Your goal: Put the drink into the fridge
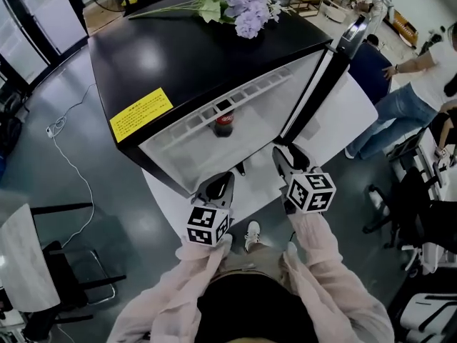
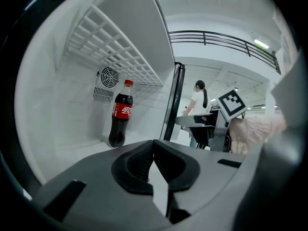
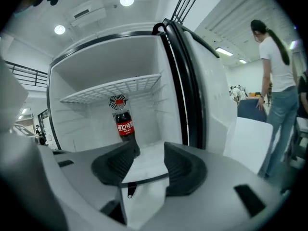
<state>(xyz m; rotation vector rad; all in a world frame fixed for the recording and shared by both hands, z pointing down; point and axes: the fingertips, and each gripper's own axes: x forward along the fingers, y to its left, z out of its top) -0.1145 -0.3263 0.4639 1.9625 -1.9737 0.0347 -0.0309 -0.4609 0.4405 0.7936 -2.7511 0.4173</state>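
A cola bottle (image 1: pixel 223 123) with a red cap and label stands upright on the floor of the open white fridge (image 1: pixel 178 138), under a wire shelf (image 3: pixel 115 89). From the left gripper view the bottle (image 2: pixel 120 114) is ahead and to the left, by the back wall's fan grille. The right gripper view shows the bottle (image 3: pixel 124 124) ahead, just past the left fingertip. Both grippers hang in front of the fridge opening, apart from the bottle. My left gripper (image 1: pixel 218 184) (image 2: pixel 154 143) has its tips together and holds nothing. My right gripper (image 1: pixel 285 159) (image 3: pixel 151 149) stands open with an empty gap.
The fridge door (image 1: pixel 335 70) is swung open to the right. Purple flowers (image 1: pixel 235 2) lie on the black fridge top, which carries a yellow label (image 1: pixel 141 113). A person (image 1: pixel 414 91) stands beyond the door. A chair (image 1: pixel 71 263) and a floor cable (image 1: pixel 71 163) are at left.
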